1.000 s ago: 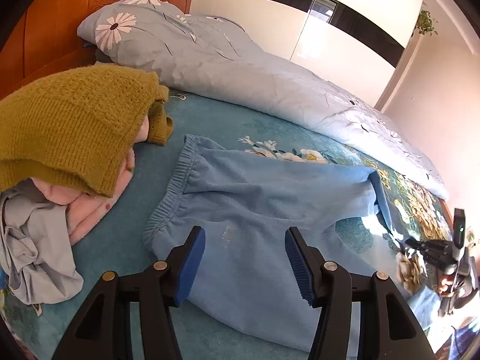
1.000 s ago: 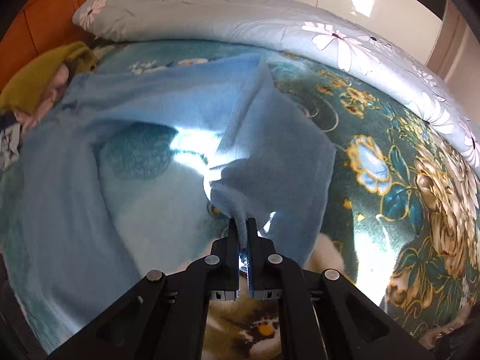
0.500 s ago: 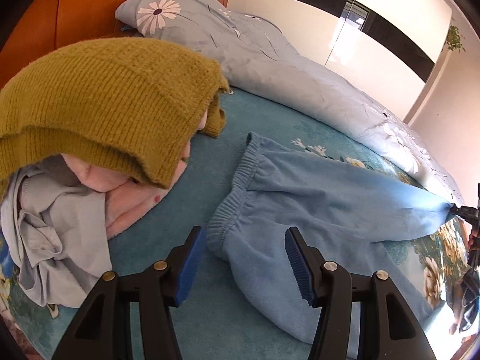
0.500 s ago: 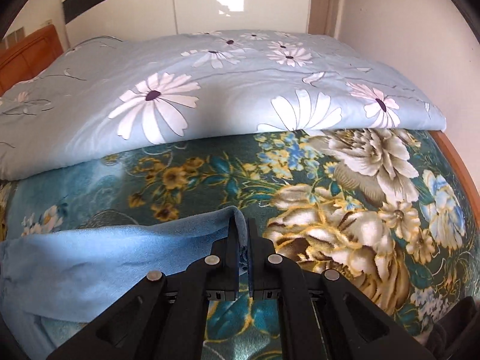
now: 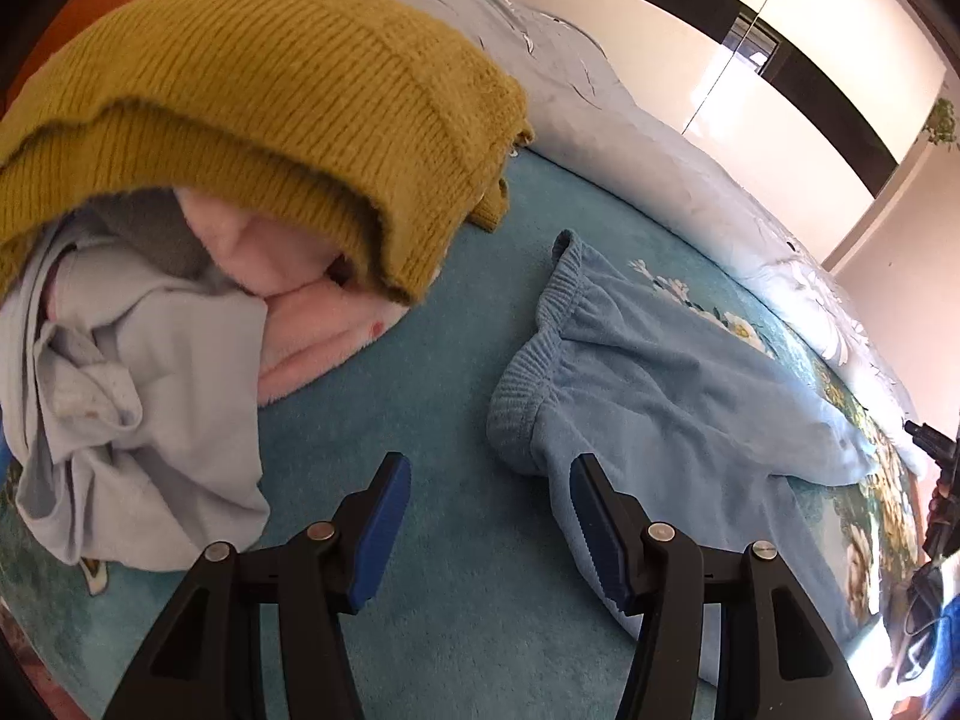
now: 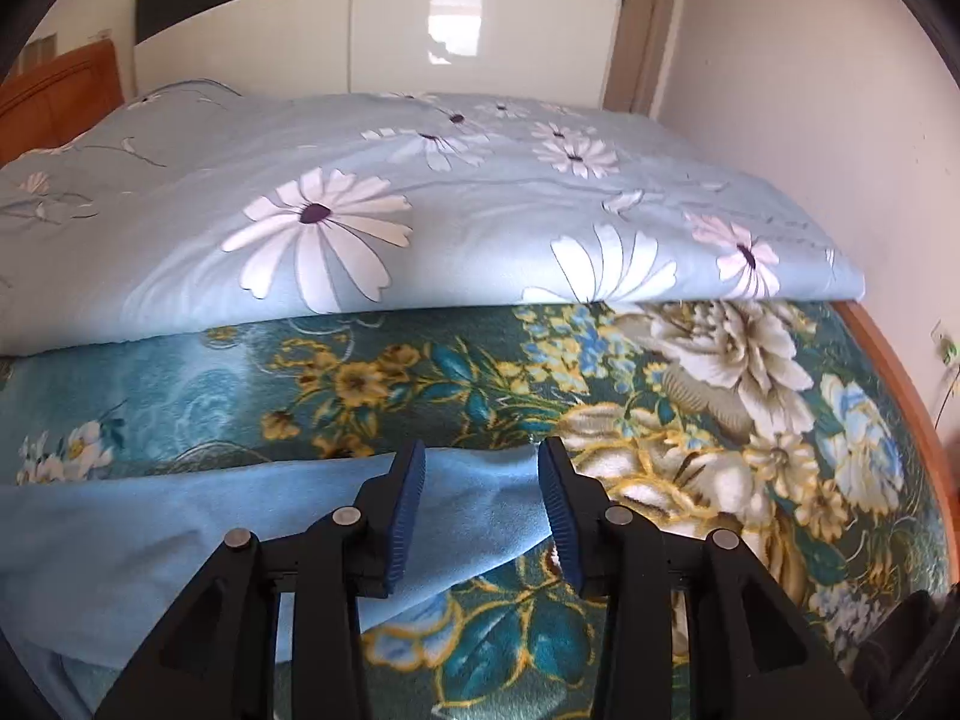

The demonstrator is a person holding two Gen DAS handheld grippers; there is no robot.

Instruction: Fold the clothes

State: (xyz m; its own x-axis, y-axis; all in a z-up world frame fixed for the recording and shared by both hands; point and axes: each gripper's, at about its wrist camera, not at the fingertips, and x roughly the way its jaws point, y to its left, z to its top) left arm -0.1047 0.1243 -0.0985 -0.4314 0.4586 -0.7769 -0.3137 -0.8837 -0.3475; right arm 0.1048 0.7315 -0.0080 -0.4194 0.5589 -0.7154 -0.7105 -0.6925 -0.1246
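The light-blue fleece trousers with a ribbed elastic waistband lie stretched along the teal floral plush blanket that covers the bed, one leg laid over the other, waistband toward the headboard end and leg hems toward the foot. The left gripper hangs with its blue pads spread wide just short of the waistband, gripping nothing; the right gripper also stands spread, the hem end of a leg lying loose between its pads (not pinched). The likely trouble: fleece clings to plush, so a pinch here could take up blanket with the cloth, or catch one layer only and skew the legs apart. The heap nearby, a mustard-yellow knitted sweater over pink and pale grey-blue garments, could be dragged in. A folded pale-blue daisy-print duvet lines the far side, before glossy white wardrobe doors.
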